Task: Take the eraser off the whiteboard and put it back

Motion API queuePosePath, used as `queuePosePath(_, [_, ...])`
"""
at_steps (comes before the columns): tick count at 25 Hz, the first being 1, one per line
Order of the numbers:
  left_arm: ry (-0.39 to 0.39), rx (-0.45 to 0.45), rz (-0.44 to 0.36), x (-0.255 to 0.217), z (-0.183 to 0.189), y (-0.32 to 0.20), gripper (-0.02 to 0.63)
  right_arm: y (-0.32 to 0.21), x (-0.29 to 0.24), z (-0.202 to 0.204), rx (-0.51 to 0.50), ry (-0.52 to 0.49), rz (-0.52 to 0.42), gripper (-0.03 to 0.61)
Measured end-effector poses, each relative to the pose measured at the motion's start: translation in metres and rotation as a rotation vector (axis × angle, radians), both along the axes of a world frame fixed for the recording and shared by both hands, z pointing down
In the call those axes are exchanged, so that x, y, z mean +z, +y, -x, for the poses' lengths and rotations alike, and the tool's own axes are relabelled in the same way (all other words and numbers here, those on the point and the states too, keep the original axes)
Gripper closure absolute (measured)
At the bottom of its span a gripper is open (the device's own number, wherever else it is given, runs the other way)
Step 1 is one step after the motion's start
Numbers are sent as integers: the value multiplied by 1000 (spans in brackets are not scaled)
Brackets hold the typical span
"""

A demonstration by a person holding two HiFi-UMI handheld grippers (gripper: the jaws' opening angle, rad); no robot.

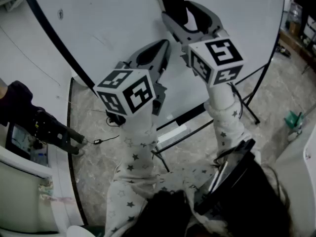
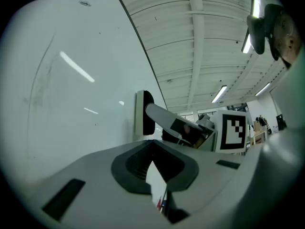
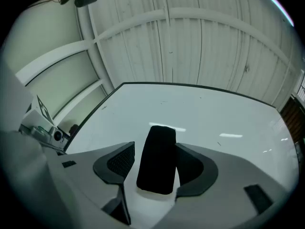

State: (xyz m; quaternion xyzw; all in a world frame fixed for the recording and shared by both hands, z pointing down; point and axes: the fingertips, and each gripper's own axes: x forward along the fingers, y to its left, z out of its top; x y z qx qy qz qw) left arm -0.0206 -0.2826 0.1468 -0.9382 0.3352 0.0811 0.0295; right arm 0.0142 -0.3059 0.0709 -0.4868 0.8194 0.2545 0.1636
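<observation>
The eraser (image 3: pixel 157 159) sat flat on the whiteboard (image 1: pixel 113 19), and the right gripper (image 3: pixel 161 149) had its two jaws wide apart, one on each side of it. The jaw at 3 o'clock touched the eraser, but the one at 9 o'clock showed a thin gap, so it did not look squeezed. I think this was either the grabbing step or the letting-go step, and I could not tell which. To take it off, the jaws would need to close evenly on both sides and pull straight away from the board. To leave it there, the gripper would need to back out straight and not knock it. The left gripper (image 1: pixel 163 46) was at 8 o'clock from the right one, close to the board, with its jaws together and nothing in them. It was near enough to bump. The board's stand legs (image 1: pixel 252 90) were at 4 o'clock, well out of the way
</observation>
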Motion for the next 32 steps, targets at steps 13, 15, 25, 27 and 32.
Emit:
queuePosePath(13, [-6, 3, -8, -8, -7, 8, 612, -14, -5, -1, 84, 30, 49, 302])
queuePosePath(15, [-4, 1, -5, -8, -7, 8, 612, -13, -5, -4, 90, 19, 55, 302])
queuePosePath(25, [3, -9, 7, -7, -4, 6, 612, -8, -10, -10, 84, -32, 59, 313])
queuePosePath(27, [5, -11, 7, -7, -3, 6, 612, -6, -11, -11, 76, -41, 57, 313])
queuePosePath(32, [16, -16, 5, -5, 2, 3, 612, 0, -8, -16, 57, -63, 48, 314])
